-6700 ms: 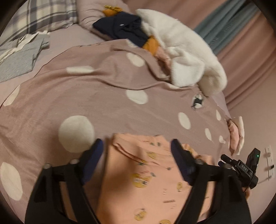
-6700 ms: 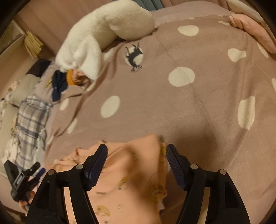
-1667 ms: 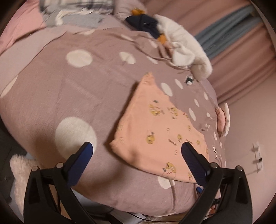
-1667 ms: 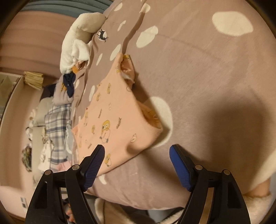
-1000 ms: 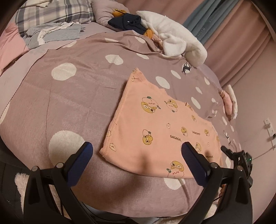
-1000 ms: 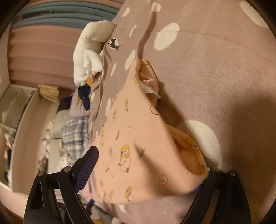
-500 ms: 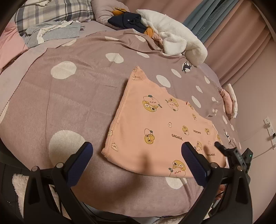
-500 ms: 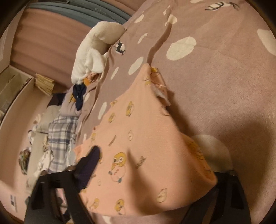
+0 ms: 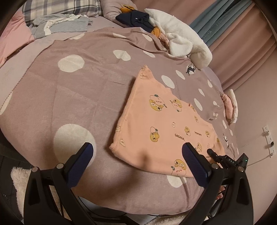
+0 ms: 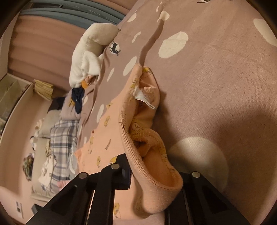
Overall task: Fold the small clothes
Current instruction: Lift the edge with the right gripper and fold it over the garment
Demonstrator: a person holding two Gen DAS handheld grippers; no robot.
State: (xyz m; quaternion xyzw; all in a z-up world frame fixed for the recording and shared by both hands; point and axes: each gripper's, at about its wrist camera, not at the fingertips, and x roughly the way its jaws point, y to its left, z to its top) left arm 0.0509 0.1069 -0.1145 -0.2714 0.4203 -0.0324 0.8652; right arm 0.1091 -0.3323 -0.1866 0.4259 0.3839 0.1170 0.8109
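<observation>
A small peach garment (image 9: 166, 124) with yellow cartoon prints lies flat on the mauve polka-dot blanket (image 9: 69, 97). My left gripper (image 9: 138, 157) is open and empty, held above the garment's near left corner without touching it. In the right wrist view my right gripper (image 10: 155, 174) has closed on the garment's hem (image 10: 152, 155); the cloth bunches up between the jaws and hides the fingertips. The right gripper's body also shows in the left wrist view (image 9: 226, 161) at the garment's near right corner.
A white plush blanket (image 9: 181, 36), dark navy clothes (image 9: 135, 17) and a plaid pillow (image 9: 57, 7) lie at the far end of the bed. Grey clothes (image 9: 60, 26) lie at far left. Pink curtains (image 9: 251, 43) hang on the right. The bed edge is close below the grippers.
My right gripper has moved in onto the garment's near right edge and closed on it, lifting the hem. My left gripper has stayed open and barely moved.
</observation>
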